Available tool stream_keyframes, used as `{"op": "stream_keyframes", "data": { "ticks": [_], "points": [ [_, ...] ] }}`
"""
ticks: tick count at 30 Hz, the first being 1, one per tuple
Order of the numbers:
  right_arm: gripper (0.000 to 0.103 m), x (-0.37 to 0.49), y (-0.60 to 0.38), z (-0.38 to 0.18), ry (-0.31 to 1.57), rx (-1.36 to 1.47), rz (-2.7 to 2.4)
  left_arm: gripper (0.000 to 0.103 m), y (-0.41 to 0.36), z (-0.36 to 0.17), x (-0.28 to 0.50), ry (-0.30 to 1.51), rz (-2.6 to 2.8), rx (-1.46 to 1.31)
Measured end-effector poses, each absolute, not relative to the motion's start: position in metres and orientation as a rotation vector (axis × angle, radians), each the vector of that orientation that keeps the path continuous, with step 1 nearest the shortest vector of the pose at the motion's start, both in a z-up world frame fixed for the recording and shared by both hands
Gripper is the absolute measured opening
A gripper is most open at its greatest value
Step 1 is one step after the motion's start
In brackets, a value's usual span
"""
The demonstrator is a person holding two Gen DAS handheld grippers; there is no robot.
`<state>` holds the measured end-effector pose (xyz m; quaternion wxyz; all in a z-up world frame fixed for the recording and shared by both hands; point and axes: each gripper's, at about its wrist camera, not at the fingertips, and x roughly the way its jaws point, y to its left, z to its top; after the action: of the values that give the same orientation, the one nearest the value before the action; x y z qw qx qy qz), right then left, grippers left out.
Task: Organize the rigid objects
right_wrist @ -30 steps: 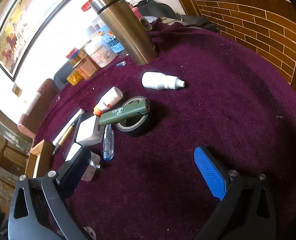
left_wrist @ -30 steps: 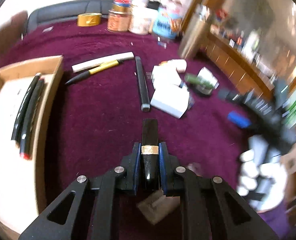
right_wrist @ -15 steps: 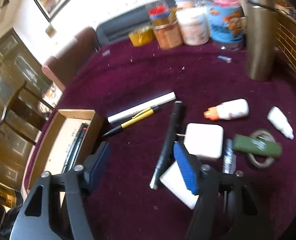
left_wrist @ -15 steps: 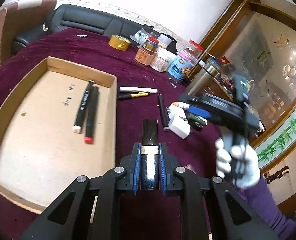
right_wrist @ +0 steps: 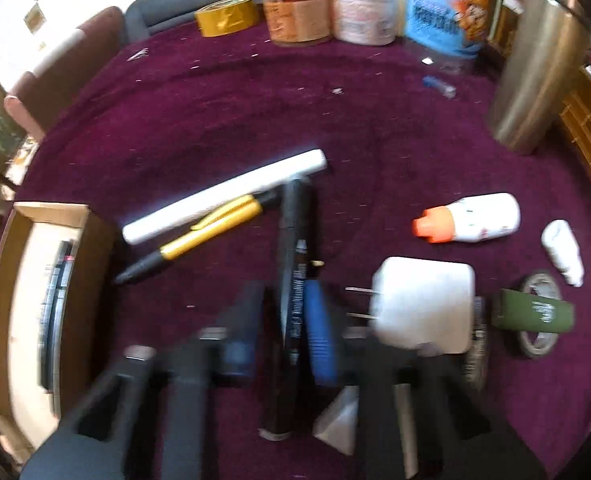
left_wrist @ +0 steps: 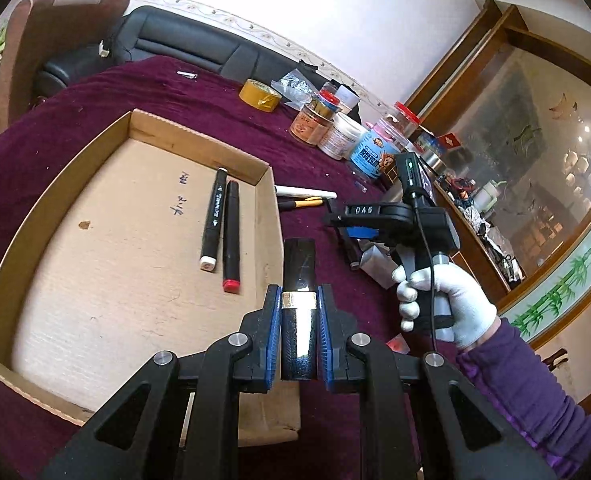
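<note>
Black tube (left_wrist: 298, 308) with a gold band is being gripped by the left gripper (left_wrist: 298, 334) — over the near right corner of the cardboard tray (left_wrist: 271, 192).

Blue pads of the left gripper are being pressed against both sides of the tube, which is being held end-on, pointing away from the camera. Two black markers (left_wrist: 221, 228) are lying side by side inside the tray, near its right wall. Right of the tray, on the maroon cloth (right_wrist: 255, 112), the right gripper (right_wrist: 283, 332) is being lowered around a black marker (right_wrist: 293, 272), one finger on each side — the view is blurred, so whether it is clamped cannot be told. A white stick (right_wrist: 223, 196) and a yellow pen (right_wrist: 199, 236) are lying between that marker and the tray; a white charger (right_wrist: 423, 308) is resting beyond the marker.
</note>
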<state>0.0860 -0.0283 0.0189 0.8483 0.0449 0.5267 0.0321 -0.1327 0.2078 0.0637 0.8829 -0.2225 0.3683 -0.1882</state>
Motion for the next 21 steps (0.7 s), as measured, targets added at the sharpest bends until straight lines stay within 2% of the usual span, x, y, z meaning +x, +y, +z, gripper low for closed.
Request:
{"op": "stream_keyframes", "data": {
  "ticks": [9,14,21],
  "points": [
    [0.014,0.039,-0.059,0.051,1.04,0.359,0.223,0.014,0.229,0.068,-0.14,0.762,-0.35,-0.487],
    [0.014,0.024,-0.022,0.07,1.041,0.435,0.412,0.014,0.243,0.074,-0.117,0.778,-0.286,-0.463],
    [0.015,0.038,0.056,0.058,1.118,0.484,0.557,0.014,0.263,0.063,-0.057,0.861,-0.213,-0.471]
  ]
}}
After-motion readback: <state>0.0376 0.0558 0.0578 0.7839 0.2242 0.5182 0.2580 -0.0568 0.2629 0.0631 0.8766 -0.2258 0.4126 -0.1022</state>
